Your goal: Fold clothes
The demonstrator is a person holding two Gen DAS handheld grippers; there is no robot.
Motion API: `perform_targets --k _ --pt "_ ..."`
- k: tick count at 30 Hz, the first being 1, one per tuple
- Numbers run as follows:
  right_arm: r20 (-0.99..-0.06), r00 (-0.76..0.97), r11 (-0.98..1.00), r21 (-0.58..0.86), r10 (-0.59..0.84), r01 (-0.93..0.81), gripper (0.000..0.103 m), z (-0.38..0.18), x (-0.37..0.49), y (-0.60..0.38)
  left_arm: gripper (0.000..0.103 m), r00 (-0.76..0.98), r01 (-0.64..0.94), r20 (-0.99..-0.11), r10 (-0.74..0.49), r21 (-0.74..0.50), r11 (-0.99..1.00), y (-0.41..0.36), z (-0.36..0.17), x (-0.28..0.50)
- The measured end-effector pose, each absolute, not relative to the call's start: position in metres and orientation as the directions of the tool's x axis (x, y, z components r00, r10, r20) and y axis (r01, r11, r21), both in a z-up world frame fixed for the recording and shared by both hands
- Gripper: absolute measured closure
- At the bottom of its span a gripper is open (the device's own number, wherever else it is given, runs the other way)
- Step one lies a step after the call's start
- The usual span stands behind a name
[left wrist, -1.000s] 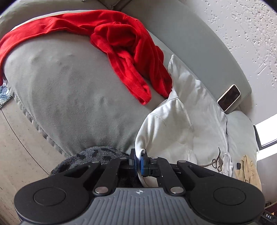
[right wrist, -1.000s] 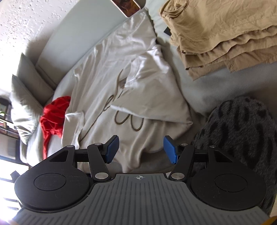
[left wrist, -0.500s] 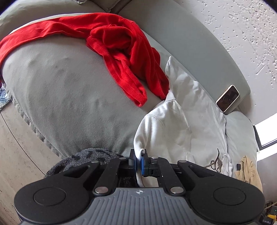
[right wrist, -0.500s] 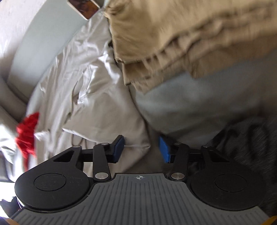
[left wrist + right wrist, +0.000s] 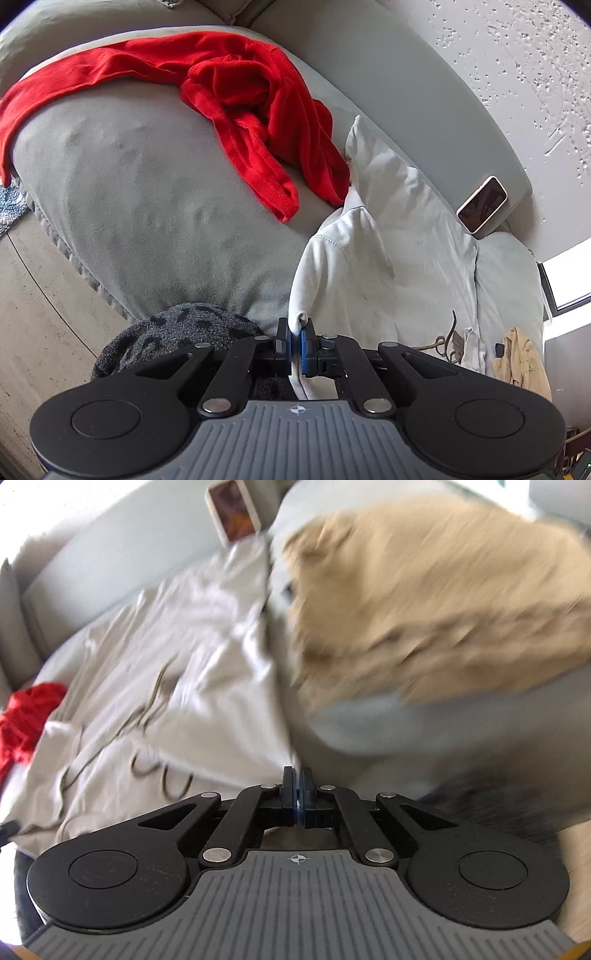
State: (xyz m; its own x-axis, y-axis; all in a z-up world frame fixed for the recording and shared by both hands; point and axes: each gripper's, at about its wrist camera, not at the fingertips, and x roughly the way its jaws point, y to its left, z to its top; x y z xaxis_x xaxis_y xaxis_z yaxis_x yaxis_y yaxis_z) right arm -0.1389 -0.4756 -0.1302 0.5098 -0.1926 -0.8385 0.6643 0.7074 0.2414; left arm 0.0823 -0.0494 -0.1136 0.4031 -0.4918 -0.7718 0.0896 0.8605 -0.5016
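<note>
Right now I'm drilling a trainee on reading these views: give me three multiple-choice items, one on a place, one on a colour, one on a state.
1. Where is the phone? A on the sofa's backrest ledge; B on the floor; C on the tan pile.
2. What colour is the garment beyond the white shirt? A blue; B red; C green.
3. The left tongs are: A wide open; B out of view; C shut on the shirt's edge.

A: it lies on the ledge.
B: plainly red.
C: white cloth sits between the closed pads.
</note>
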Motion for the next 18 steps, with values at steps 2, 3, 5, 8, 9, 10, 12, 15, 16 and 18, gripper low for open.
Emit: perform_targets --k 2,3,5,8,9,10,12,15,16,18 --pt "-0.839 0.503 0.701 0.231 -0.207 0.674 0.103 -0.118 -0.14 -0.485 0.1 0.396 0.097 -0.794 -0.461 -0.463 0.881 -0.054 -0.113 0.086" --pt "-0.847 0.492 0.705 0.223 -0.201 0.673 0.103 -0.119 -0.136 -0.489 0.1 0.391 0.111 -0.81 -0.437 -0.429 0.896 -0.059 -0.117 0.088" --pt "-0.873 0.457 0.728 0.201 -0.169 0.655 0.102 -0.129 -0.122 -0.49 0.1 0.389 0.153 -0.84 -0.377 -0.345 0.926 -0.07 -0.126 0.09" --pt "-0.902 0.417 0.747 0.2 -0.113 0.634 0.086 -0.142 -0.114 -0.484 0.095 0.435 0.227 -0.84 -0.325 -0.248 0.942 -0.081 -0.127 0.082" --pt "-0.902 0.415 0.752 0.195 -0.115 0.63 0.077 -0.141 -0.115 -0.481 0.087 0.443 0.24 -0.839 -0.314 -0.226 0.944 -0.081 -0.124 0.079" --pt "-0.898 0.424 0.759 0.194 -0.118 0.621 0.07 -0.137 -0.117 -0.478 0.085 0.45 0.252 -0.841 -0.301 -0.204 0.946 -0.08 -0.119 0.076" --pt "-0.888 0.445 0.765 0.204 -0.118 0.61 0.046 -0.124 -0.124 -0.47 0.067 0.468 0.265 -0.841 -0.271 -0.158 0.951 -0.077 -0.109 0.069" --pt "-0.864 0.486 0.778 0.216 -0.129 0.589 0.044 -0.1 -0.138 -0.456 0.051 0.598 0.191 -0.784 -0.169 -0.066 0.979 -0.063 -0.084 0.048" --pt "-0.85 0.513 0.787 0.235 -0.119 0.571 0.044 -0.092 -0.142 -0.45 0.051 0.655 0.161 -0.744 -0.133 -0.035 0.986 -0.061 -0.075 0.038" --pt "-0.821 0.566 0.81 0.284 -0.071 0.513 0.047 -0.083 -0.149 -0.439 0.06 0.724 0.192 -0.67 -0.162 -0.03 0.981 -0.065 -0.063 0.02"
